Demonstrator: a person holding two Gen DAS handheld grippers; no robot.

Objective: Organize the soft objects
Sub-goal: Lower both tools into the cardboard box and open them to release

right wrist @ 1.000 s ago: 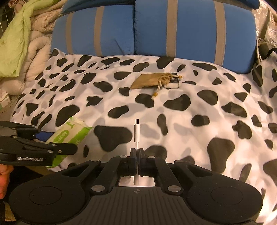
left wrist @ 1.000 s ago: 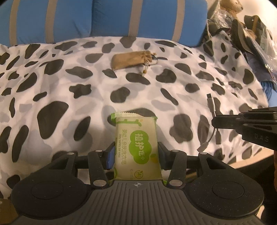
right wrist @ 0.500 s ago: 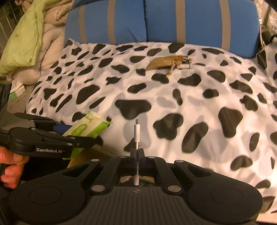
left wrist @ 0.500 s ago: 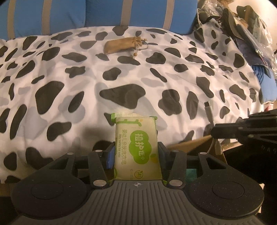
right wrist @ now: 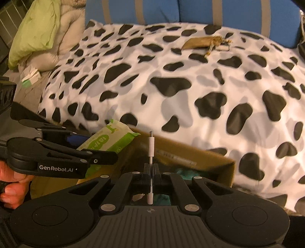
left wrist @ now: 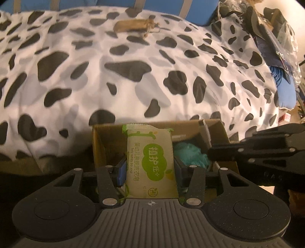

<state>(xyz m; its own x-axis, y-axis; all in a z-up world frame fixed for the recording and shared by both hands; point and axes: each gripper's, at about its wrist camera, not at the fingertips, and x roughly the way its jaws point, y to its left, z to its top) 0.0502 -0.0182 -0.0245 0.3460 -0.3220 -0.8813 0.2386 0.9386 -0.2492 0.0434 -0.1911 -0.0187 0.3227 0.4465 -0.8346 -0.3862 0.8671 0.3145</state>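
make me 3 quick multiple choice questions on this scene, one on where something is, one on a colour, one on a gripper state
1. Where does the tan drawstring pouch lie?
A. on the cow-print blanket
B. in the cardboard box
C. in the left gripper

2. What colour is the fluffy thing in the cardboard box?
A. red
B. teal
C. yellow

3. The right gripper is:
A. open and empty
B. shut on the soap packet
C. shut on the white cable adapter

Answers:
1 A, it sits on the cow-print blanket near the blue cushions.
2 B, the teal fluffy thing shows beside the soap packet.
3 C, the white cable adapter stands between the closed jaws.

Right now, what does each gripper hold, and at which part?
The left gripper clamps the soap packet by its long side edges. The right gripper pinches the white cable adapter on its thin middle cord.
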